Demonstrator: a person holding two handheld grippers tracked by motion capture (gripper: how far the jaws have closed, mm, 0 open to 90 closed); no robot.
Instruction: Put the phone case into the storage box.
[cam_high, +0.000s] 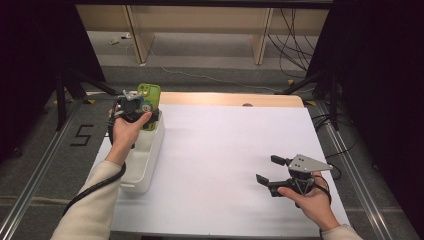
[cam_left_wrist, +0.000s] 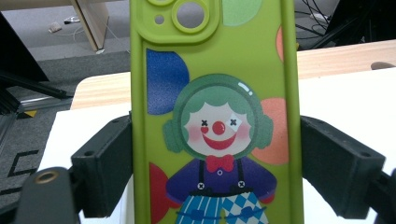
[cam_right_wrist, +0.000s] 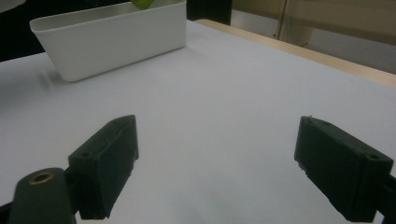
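Note:
A lime-green phone case (cam_left_wrist: 243, 60) printed with a clown stands upright between the jaws of my left gripper (cam_high: 145, 111), which press on its two long edges. In the high view the phone case (cam_high: 149, 93) is held over the far end of a white bin (cam_high: 148, 159) at the table's left side. My right gripper (cam_high: 268, 170) hovers low over the white table cover near the front right, its jaws wide apart with nothing between them. From the right gripper (cam_right_wrist: 217, 144) view, the white bin (cam_right_wrist: 116, 39) lies farther off, with a green corner of the case (cam_right_wrist: 142, 3) above it.
A white sheet (cam_high: 225, 145) covers the table, with a wooden strip (cam_high: 230, 99) bare along its far edge. Metal rails (cam_high: 30, 170) run along both sides. Cables (cam_high: 295, 45) and wooden legs lie on the floor beyond the table.

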